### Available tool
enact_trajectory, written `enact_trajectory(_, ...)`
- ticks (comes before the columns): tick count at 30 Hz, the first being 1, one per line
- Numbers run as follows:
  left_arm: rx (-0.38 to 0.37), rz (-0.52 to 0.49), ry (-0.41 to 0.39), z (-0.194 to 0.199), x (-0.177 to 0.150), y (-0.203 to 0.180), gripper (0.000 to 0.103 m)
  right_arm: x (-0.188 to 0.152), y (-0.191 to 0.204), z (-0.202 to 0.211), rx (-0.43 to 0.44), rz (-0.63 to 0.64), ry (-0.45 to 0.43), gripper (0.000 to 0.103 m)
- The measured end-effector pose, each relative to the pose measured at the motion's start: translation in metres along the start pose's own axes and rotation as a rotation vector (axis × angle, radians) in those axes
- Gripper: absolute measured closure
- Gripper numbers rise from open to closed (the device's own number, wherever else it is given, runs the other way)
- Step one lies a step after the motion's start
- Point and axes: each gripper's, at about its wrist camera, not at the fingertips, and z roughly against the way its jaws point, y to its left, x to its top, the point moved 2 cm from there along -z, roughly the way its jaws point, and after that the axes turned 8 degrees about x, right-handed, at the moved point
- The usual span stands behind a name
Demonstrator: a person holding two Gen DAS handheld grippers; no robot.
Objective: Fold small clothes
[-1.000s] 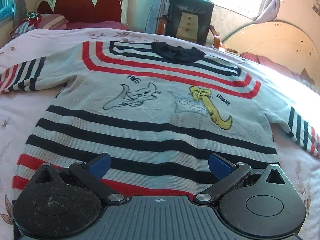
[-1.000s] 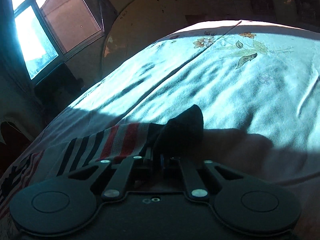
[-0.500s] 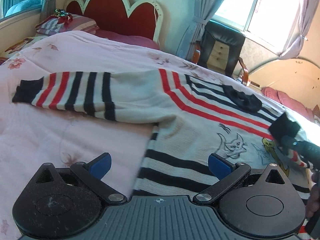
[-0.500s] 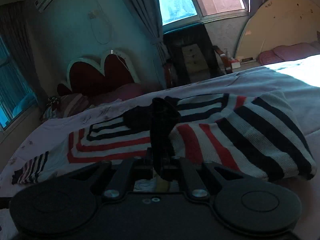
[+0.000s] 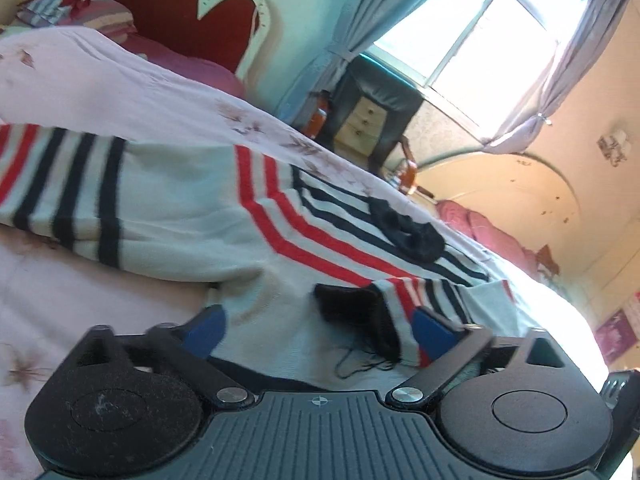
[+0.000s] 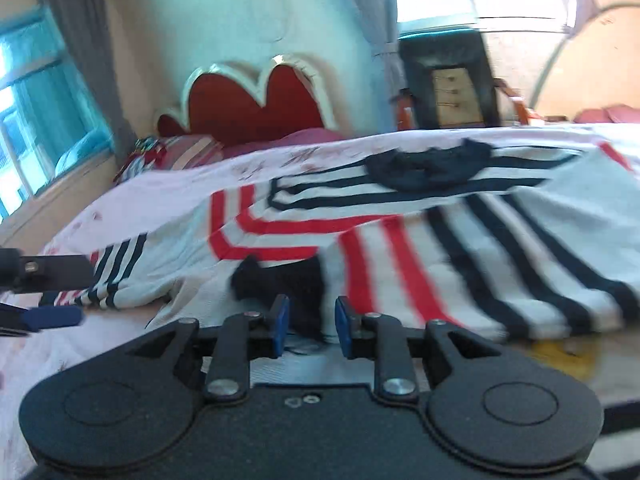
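Note:
A white child's sweater (image 5: 224, 216) with red and navy stripes lies flat on the pink bed (image 5: 80, 80). Its right sleeve (image 6: 500, 264) is folded across the chest, the black cuff (image 6: 288, 280) lying on the body; the cuff also shows in the left wrist view (image 5: 352, 312). My right gripper (image 6: 308, 320) is partly open, its blue pads on either side of the cuff with gaps. My left gripper (image 5: 320, 324) is wide open and empty, low over the sweater near the left armpit. The left sleeve (image 5: 60, 184) stretches out to the left.
A red scalloped headboard (image 5: 180, 8) and striped pillow (image 5: 76, 8) stand at the bed's head. A black chair with small drawers (image 5: 372, 108) sits by the window. The left gripper's finger (image 6: 52, 316) shows at the right wrist view's left edge.
My right gripper carried the right sleeve across the sweater, laid the cuff on the body and opened. My left gripper swung left, then moved closer and lower over the sweater.

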Motion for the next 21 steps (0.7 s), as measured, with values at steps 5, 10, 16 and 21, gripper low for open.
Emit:
enact_trajectory(5, -0.060, 0.006, 0.120, -0.068, -0.008, -0.037, 0.052, 0.005, -0.053, 0.057, -0.110, -0.142, -0.075, 0.076)
enact_trajectory(10, -0.052, 0.017, 0.134, -0.106, -0.006, -0.053, 0.053, 0.002, -0.105, 0.096, -0.161, -0.312, -0.142, 0.064)
enact_trajectory(16, -0.023, -0.042, 0.121, -0.110, 0.005, -0.059, 0.097, -0.006, -0.164, 0.106, -0.132, -0.560, -0.211, 0.062)
enact_trajectory(21, -0.030, -0.091, 0.081, -0.098, 0.016, -0.054, 0.097, -0.012, -0.202, 0.091, -0.081, -0.775, -0.242, 0.066)
